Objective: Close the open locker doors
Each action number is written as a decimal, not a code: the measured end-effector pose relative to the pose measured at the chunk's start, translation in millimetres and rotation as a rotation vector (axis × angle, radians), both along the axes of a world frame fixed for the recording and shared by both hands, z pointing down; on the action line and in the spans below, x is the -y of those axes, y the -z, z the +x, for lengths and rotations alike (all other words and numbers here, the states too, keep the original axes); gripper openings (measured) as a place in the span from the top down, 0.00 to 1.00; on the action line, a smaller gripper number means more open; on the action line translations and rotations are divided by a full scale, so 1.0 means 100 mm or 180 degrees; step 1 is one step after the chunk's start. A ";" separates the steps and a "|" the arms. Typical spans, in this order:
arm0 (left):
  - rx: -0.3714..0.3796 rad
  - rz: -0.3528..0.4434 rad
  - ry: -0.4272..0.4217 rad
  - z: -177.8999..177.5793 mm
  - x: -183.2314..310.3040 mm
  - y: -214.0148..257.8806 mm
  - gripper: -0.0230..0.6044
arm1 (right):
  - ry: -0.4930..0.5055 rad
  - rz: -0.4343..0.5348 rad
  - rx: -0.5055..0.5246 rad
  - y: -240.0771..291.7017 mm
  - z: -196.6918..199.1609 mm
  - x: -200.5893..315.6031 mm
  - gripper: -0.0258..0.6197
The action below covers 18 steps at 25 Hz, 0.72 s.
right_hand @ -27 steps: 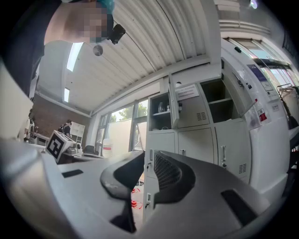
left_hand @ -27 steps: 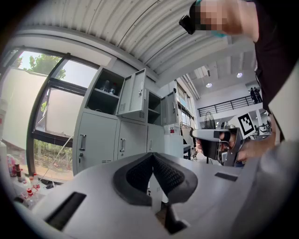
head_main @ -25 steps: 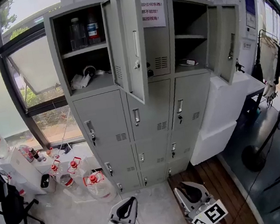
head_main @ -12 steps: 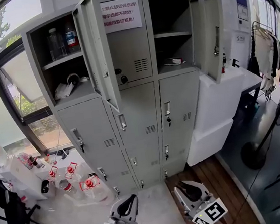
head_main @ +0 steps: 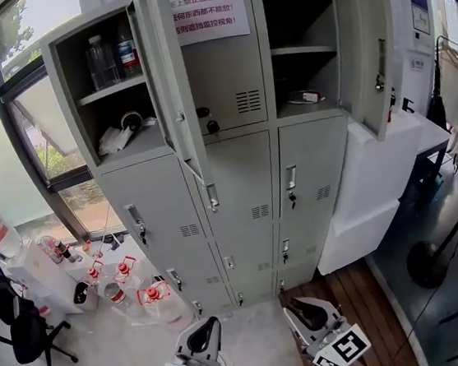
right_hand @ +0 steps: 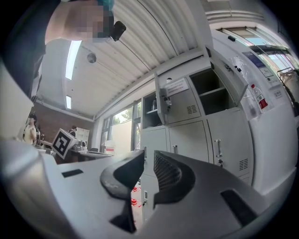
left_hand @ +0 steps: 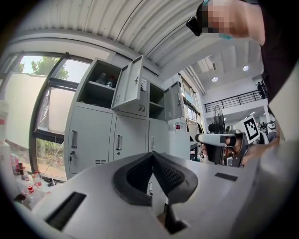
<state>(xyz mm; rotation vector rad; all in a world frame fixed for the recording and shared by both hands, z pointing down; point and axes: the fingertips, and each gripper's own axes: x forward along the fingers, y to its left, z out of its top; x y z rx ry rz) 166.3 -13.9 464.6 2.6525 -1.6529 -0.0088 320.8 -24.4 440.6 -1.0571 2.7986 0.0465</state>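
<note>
Two doors open, none shut yet; whole task left. Left door (head_main: 168, 78) at top-left corner of locker (head_main: 238, 185) swung out across middle compartment. Right door (head_main: 366, 53) at top-right corner swung wide. Left gripper (left_hand: 150, 155) low, well apart from locker, claw closed tip to tip, empty. Right gripper (right_hand: 148, 154) likewise low, claw barely parted to narrow slit, nothing in it. Bottles (head_main: 102, 61) on top-left shelf sit back from edge, so likely no obstruction. Water jugs (head_main: 156, 299) on floor near locker's bottom-left corner may crowd footing.
</note>
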 end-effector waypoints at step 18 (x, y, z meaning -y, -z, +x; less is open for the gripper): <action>0.0030 0.0167 -0.0239 -1.95 0.97 0.14 0.95 | -0.0288 0.0175 0.0009 0.30 -1.90 1.00 0.86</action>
